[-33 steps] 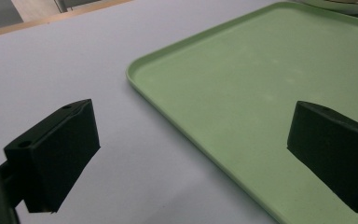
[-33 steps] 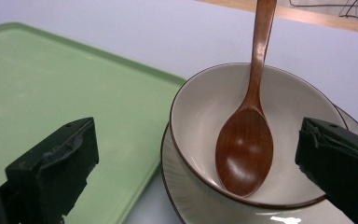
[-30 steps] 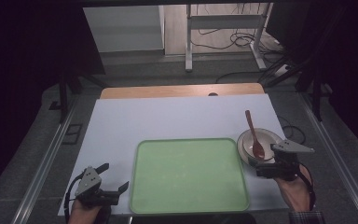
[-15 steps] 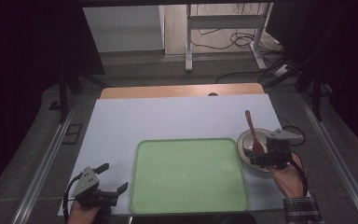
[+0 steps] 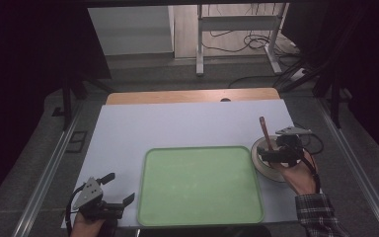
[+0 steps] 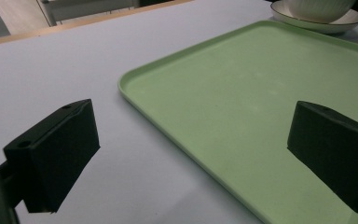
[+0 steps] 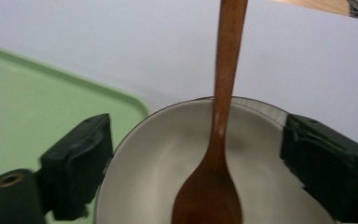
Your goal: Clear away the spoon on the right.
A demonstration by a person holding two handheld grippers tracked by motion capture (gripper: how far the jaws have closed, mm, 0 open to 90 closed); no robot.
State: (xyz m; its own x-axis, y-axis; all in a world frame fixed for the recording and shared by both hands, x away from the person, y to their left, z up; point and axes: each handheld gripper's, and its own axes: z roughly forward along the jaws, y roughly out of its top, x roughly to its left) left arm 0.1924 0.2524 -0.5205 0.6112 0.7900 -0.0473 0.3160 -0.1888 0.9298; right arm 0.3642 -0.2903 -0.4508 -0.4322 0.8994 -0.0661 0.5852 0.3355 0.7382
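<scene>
The high view is looking forward and down from above the near edge of the table point(image 5: 128, 128), taking in the whole green tray point(image 5: 201, 185) at lower centre and the floor beyond. The left gripper view is riding low and close over the table point(image 6: 51, 60), facing across the tray point(image 6: 242, 93) toward the bowl point(image 6: 324, 7) at upper right. The right gripper view is looking steeply down, very near, into the bowl point(image 7: 261, 186) and its wooden spoon point(image 7: 216, 154). All three are sharing the tray point(image 7: 23, 102) and bowl point(image 5: 264, 153).
</scene>
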